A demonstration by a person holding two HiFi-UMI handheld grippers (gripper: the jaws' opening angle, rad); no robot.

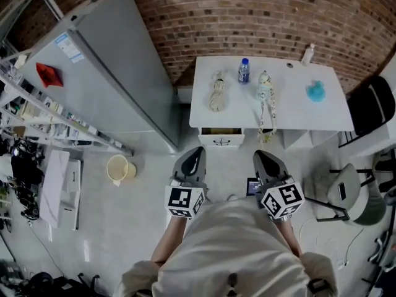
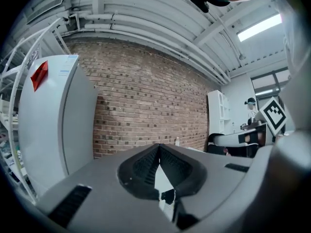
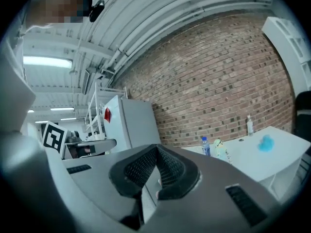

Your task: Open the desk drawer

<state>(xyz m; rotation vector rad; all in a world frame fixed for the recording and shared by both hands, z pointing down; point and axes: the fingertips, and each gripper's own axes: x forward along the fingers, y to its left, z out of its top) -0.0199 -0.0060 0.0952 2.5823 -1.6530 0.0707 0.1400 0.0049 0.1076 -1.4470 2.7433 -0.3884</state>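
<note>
A white desk stands against the brick wall, ahead of me. Its drawer sits under the desk's left end and looks slightly pulled out, with a small handle on its front. My left gripper is shut and empty, held a short way in front of the drawer. To the right of it my right gripper is shut and empty too, in front of the desk's middle. In the left gripper view the jaws meet at the tip; in the right gripper view they do the same.
On the desk lie a rope bundle, a blue-capped bottle, a pale toy with a strap, a blue fluffy thing and a small white bottle. A grey fridge stands left, a cream bucket on the floor, chairs right.
</note>
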